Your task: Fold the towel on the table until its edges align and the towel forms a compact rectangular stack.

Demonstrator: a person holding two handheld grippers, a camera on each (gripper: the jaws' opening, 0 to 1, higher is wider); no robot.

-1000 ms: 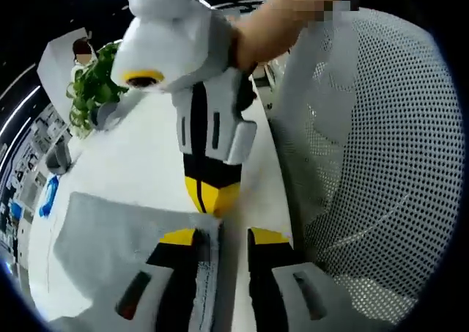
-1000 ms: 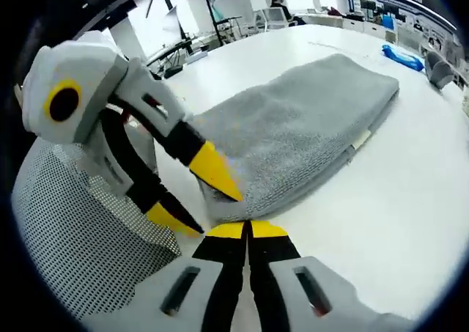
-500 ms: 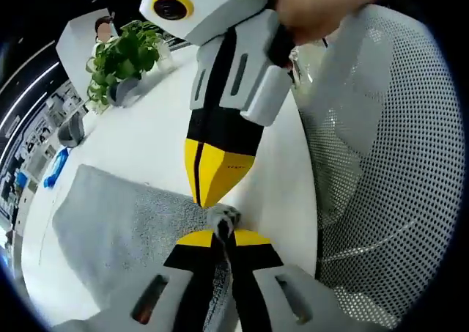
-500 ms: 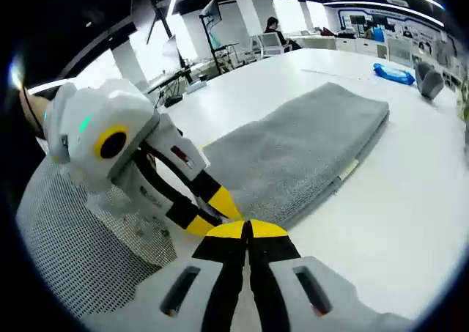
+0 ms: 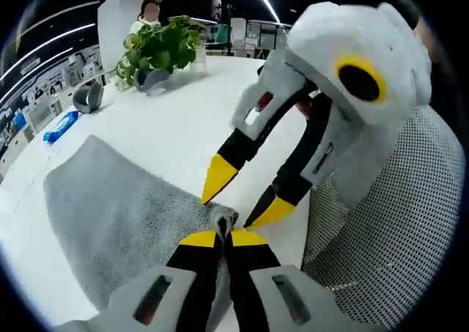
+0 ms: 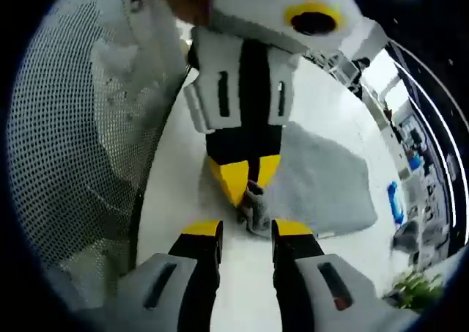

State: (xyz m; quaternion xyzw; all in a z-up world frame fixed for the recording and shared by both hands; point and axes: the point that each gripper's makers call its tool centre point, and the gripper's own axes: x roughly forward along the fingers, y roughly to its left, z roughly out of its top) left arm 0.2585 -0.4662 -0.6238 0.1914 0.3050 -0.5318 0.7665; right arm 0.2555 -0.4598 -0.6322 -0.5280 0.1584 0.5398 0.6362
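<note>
The grey towel (image 5: 110,215) lies flat on the white table (image 5: 168,119). My left gripper (image 5: 223,234) is shut on the towel's near corner (image 5: 223,216), which bunches up between its yellow tips. My right gripper (image 5: 245,195) comes in from the right, open, one tip on each side of that pinched corner. In the right gripper view my right gripper (image 6: 247,233) stands open just below the towel corner (image 6: 254,209), and the left gripper (image 6: 245,185) comes down from the top, shut on it. The towel (image 6: 322,178) spreads away to the right.
A white mesh chair back (image 5: 381,229) (image 6: 73,127) stands against the table edge close to both grippers. A potted plant (image 5: 161,46), a grey cup (image 5: 88,97) and a blue object (image 5: 58,125) sit at the far side of the table. A person stands behind the plant.
My left gripper went from open around the towel's edge to shut on its corner. My right gripper was shut and is now open, turned to face the pinched corner.
</note>
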